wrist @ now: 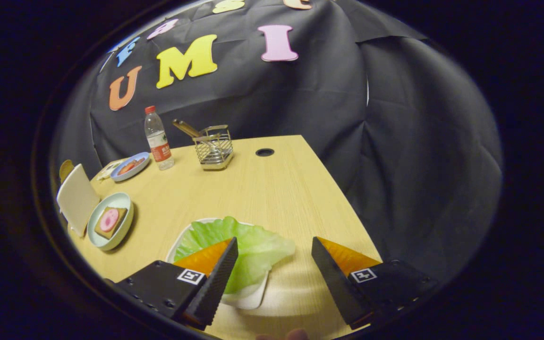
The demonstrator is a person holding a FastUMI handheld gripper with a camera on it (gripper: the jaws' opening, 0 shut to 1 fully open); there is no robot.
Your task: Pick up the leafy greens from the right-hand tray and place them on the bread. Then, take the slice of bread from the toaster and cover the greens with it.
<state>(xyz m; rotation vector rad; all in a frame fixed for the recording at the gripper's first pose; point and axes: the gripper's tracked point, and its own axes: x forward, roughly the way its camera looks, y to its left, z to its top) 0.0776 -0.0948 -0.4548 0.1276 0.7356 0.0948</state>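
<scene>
**Item: leafy greens, awaiting pickup — gripper offset to their right**

- Gripper (274, 248): fingers are standing wide apart, holding nothing. The left finger is overlapping the greens in view; whether it is touching the leaf cannot be told. The right finger is hanging over bare table (272, 189), clear of the leaf.
- Leafy greens (248, 248): lying flat in the white tray (248, 297), long axis running crosswise to the fingers, the leaf's right tip reaching into the gap between them. The bulk of the leaf is lying left of the gap's midline.
- Plate with bread (110, 221): sitting well left of the tray and beyond it; a pink round piece is resting on the slice.
- Toaster (77, 198): standing just left of that plate.
- Judgement: the coming grasp is likely calling for a shift leftward, so both fingers are straddling the leaf before closing.
</scene>
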